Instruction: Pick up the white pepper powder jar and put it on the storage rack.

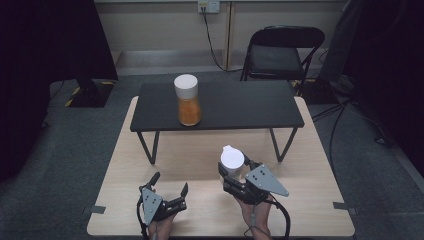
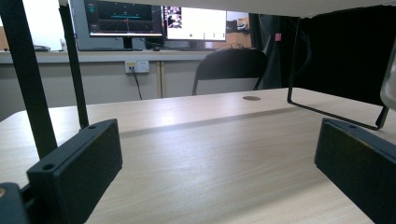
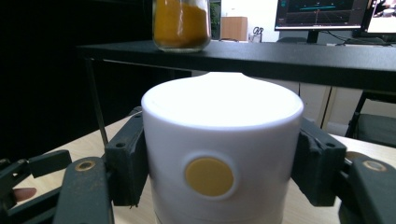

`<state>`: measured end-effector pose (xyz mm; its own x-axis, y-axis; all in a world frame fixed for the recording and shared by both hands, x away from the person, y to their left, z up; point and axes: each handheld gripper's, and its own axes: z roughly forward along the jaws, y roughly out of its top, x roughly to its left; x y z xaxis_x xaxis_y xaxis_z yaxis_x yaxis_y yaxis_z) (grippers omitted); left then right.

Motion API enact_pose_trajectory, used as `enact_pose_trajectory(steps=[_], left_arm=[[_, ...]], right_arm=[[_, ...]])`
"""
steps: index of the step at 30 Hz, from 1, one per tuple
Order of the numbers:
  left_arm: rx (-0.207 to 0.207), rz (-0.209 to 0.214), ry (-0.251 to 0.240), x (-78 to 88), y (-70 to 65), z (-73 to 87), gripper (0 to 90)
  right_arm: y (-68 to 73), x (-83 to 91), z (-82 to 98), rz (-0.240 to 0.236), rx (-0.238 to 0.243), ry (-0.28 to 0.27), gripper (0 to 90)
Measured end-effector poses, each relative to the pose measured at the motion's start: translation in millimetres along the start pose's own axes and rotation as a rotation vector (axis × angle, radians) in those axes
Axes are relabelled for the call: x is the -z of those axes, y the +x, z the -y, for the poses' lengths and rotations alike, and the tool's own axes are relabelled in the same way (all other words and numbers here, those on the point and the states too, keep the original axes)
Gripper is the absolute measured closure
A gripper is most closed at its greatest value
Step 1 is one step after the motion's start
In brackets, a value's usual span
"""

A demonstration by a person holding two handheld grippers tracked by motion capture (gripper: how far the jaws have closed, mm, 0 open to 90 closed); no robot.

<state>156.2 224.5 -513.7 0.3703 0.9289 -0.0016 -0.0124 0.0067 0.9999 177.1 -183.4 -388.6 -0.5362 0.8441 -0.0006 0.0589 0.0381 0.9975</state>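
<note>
Plainly, held thing: a white-lidded jar (image 1: 232,161), gripped by the right gripper (image 1: 235,172) above the near part of the wooden table (image 1: 310,165), in front of the black shelf (image 1: 240,102).
Lid: the white lid (image 3: 222,135) is smooth, rigid plastic with a round yellow sticker (image 3: 209,176) facing the camera in the right gripper view.
Handling: probably a stiff jar with a slick lid; the body below it is hidden, so its weight and contents are hard to judge. A squeeze on the lid alone could slip or loosen it; taking the body lower down looks safer.
Jar against jaws: the two black jaws press on opposite sides of the lid, one at each flank, with the jar upright and centred between them.
Right jaws: closed firmly on the jar, as tight as the lid allows.
Left gripper (image 1: 169,196): low over the near left of the table, jaws spread wide with nothing between them.
Neighbour: a second jar (image 1: 188,100) with orange contents and a white lid stands upright on the shelf, well apart from both grippers.
Beyond: a black chair (image 1: 280,50) stands behind the table.
</note>
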Motion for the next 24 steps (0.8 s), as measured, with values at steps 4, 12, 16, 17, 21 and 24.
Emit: enact_pose_trajectory(steps=[4,12,16,17,21,24], left_arm=[[0.001,0.0,0.0,0.0,0.0,0.1,0.0],[0.001,0.0,0.0,0.0,0.0,0.0,0.0],[0.001,0.001,0.0,0.0,0.1,0.0,0.0],[0.001,0.0,0.0,-0.1,0.0,0.0,0.0],[0.0,0.0,0.0,0.0,0.0,0.0,0.0],[0.0,0.0,0.0,0.0,0.0,0.0,0.0]], right_arm=[[-4.0,0.3,-5.5,-0.017,0.007,-0.006,30.2],[-11.3,-0.8,-19.4,-0.038,0.008,-0.023,30.3],[-14.5,-2.5,-28.8,-0.053,0.016,-0.026,30.3],[-15.4,-2.9,-31.1,-0.057,0.018,-0.027,30.3],[-18.6,-4.9,-42.3,-0.072,0.031,-0.029,30.3],[-19.6,-6.8,-49.7,-0.074,0.038,-0.032,30.3]])
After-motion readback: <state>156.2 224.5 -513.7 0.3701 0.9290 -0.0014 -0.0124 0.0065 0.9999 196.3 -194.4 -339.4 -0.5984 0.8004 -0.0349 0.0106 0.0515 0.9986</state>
